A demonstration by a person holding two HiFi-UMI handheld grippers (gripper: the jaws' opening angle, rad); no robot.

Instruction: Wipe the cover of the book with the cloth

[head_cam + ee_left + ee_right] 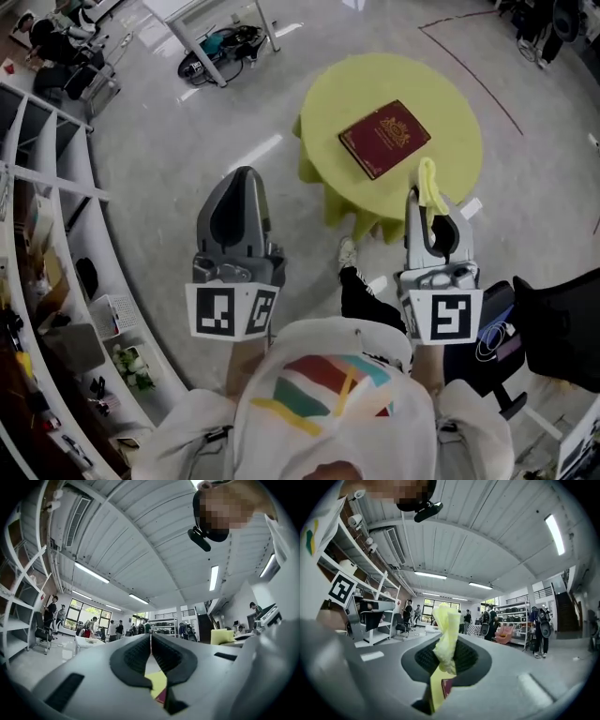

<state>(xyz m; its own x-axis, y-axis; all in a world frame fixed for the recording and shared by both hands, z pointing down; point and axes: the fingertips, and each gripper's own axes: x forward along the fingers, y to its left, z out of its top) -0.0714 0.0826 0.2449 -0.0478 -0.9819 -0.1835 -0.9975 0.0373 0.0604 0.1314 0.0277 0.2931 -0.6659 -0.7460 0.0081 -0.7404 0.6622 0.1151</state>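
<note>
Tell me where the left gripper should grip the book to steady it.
Probably the near short edge of the book, coming in low from the left gripper side. It lies flat on the table, so only edges offer purchase; open the shut jaws first.

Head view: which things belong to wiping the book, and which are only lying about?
Job: book; yellow cloth, clamped in the right gripper; round table under the book.
Lying about: white shelves; black chair.
</note>
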